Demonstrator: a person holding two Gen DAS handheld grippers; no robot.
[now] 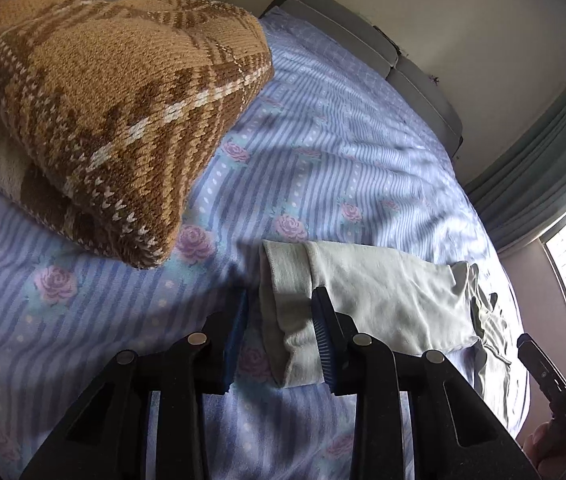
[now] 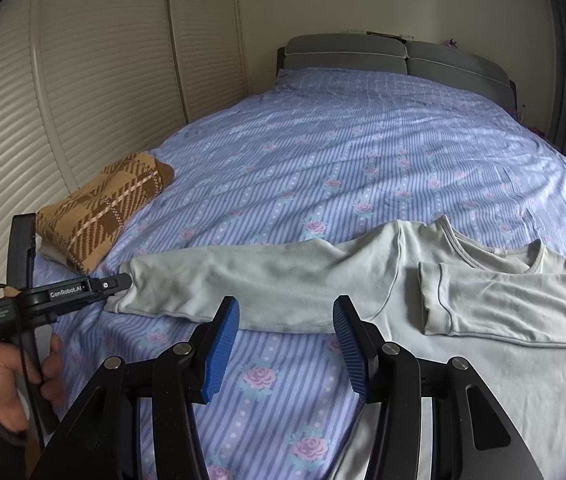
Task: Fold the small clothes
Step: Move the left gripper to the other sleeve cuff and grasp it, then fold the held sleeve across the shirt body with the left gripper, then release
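Shirt (image 2: 463, 300): one | folded sweaters (image 2: 99, 216): one | grippers, both spread: two

White lettering reading "GenRobot.AI" stands along the side of the black plastic left claw (image 2: 117, 282) seen in the right wrist view, on the flat body just behind its fingers. Lower on the same device, a small grey block (image 2: 1, 316) near the person's hand carries a few lines of tiny print (too small to read). In the left wrist view, faint marks sit on the dark housing of the other device (image 1: 563, 408) at the right edge, also illegible.
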